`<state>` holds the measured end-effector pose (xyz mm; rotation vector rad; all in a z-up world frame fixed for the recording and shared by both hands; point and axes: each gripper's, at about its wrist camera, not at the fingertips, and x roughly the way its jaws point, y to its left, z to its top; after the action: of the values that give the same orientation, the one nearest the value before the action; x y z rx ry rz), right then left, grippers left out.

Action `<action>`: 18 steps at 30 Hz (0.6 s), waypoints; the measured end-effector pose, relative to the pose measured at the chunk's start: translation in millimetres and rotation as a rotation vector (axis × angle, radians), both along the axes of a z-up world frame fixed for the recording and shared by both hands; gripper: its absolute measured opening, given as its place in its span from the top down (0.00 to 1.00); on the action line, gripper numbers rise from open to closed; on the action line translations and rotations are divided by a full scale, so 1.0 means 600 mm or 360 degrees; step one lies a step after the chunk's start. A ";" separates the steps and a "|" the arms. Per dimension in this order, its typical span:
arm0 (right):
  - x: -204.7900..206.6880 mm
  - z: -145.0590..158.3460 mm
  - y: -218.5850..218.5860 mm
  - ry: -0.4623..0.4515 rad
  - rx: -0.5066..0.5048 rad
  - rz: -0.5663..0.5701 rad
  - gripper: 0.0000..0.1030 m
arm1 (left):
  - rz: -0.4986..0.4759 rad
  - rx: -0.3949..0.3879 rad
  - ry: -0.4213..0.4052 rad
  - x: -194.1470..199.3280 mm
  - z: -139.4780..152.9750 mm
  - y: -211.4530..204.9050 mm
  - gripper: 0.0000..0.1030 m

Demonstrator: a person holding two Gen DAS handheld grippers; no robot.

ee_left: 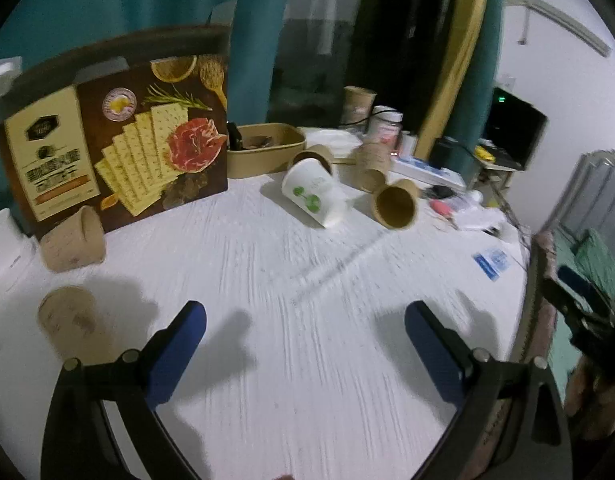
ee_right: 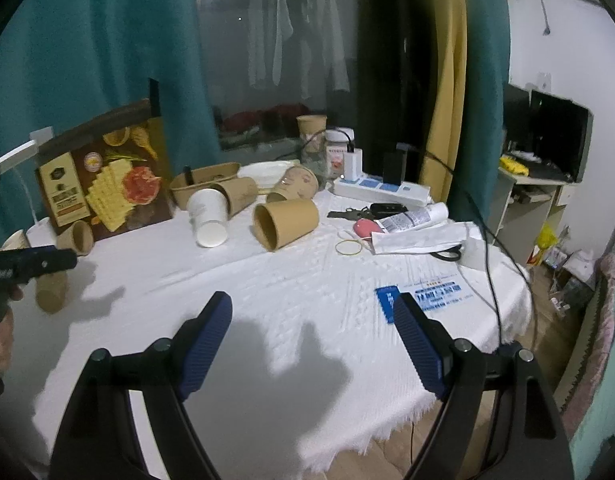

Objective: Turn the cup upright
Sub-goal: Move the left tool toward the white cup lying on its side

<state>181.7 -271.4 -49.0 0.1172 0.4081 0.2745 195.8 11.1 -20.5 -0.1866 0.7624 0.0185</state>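
Observation:
Several paper cups lie on their sides on the white tablecloth [ee_right: 267, 288]. A white cup with a green print [ee_left: 313, 194] [ee_right: 208, 216] lies tipped at the back middle. A brown cup [ee_left: 397, 204] [ee_right: 285, 222] lies next to it, mouth toward me. More brown cups lie behind them [ee_left: 373, 162] [ee_right: 297, 182]. At the left, one brown cup [ee_left: 73, 242] [ee_right: 77, 236] lies on its side and another [ee_left: 69, 318] [ee_right: 51, 290] stands. My left gripper [ee_left: 305, 322] is open and empty over the cloth. My right gripper [ee_right: 313, 312] is open and empty.
A cracker box [ee_left: 115, 128] stands at the back left, with a brown tray [ee_left: 267, 150] beside it. A power strip [ee_right: 381, 190], keys, a tube, scissors, a rubber band [ee_right: 349, 247] and a blue card [ee_right: 387, 304] lie at the right. The table edge is near right.

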 end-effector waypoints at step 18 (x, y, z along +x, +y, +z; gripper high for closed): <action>0.216 -0.040 0.009 0.0082 0.0088 0.0098 0.22 | 0.0111 -0.0391 0.0214 0.350 -0.102 0.020 0.03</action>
<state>311.1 -266.3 -72.9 0.1662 0.4558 0.3439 405.5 23.0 -81.6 -0.4491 0.8914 0.0036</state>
